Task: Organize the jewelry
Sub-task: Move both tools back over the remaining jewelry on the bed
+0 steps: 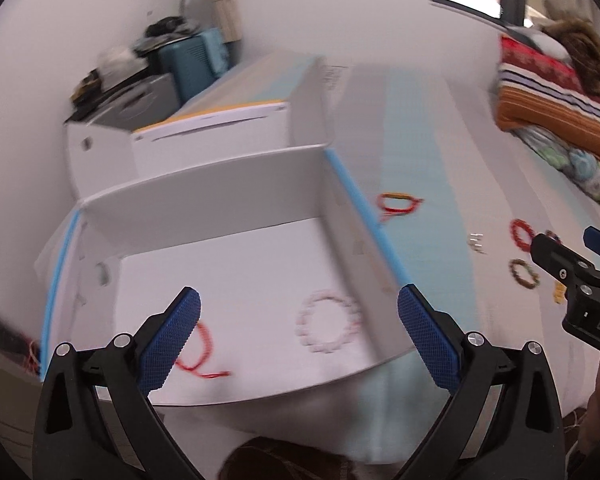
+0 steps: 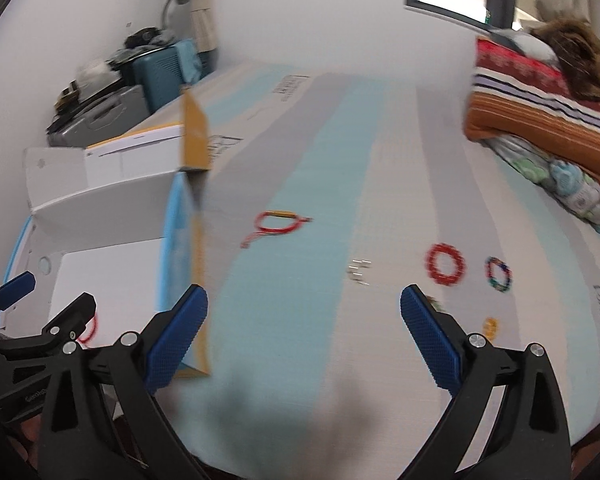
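Box (image 1: pixel 236 208): pink bracelet (image 1: pixel 327 325), red cord inside | left gripper (image 1: pixel 299 334) jaws apart, empty | right gripper (image 2: pixel 303 336) jaws apart, empty

Two bracelets (image 1: pixel 327 326) in box (image 1: pixel 204 208), others (image 2: pixel 445 265) on bed (image 2: pixel 320 184) — to its right

A: What carries it all?

B: A bed (image 2: pixel 340 184) under a sheet striped pale blue, grey and white.

A: What lies on it?

B: On the left an open white box (image 1: pixel 204 200) with a blue edge. Right of it, apart, a red cord bracelet (image 2: pixel 278 222). Further right some tiny silvery pieces (image 2: pixel 359 271), too blurred to tell what they are. Then a red bead bracelet (image 2: pixel 445 265), a multicoloured one (image 2: pixel 499 274) just beside it, a brown bead bracelet (image 1: pixel 523 274), and a small yellow item (image 2: pixel 490 327). Folded striped blankets (image 2: pixel 540 104) sit at the far right.
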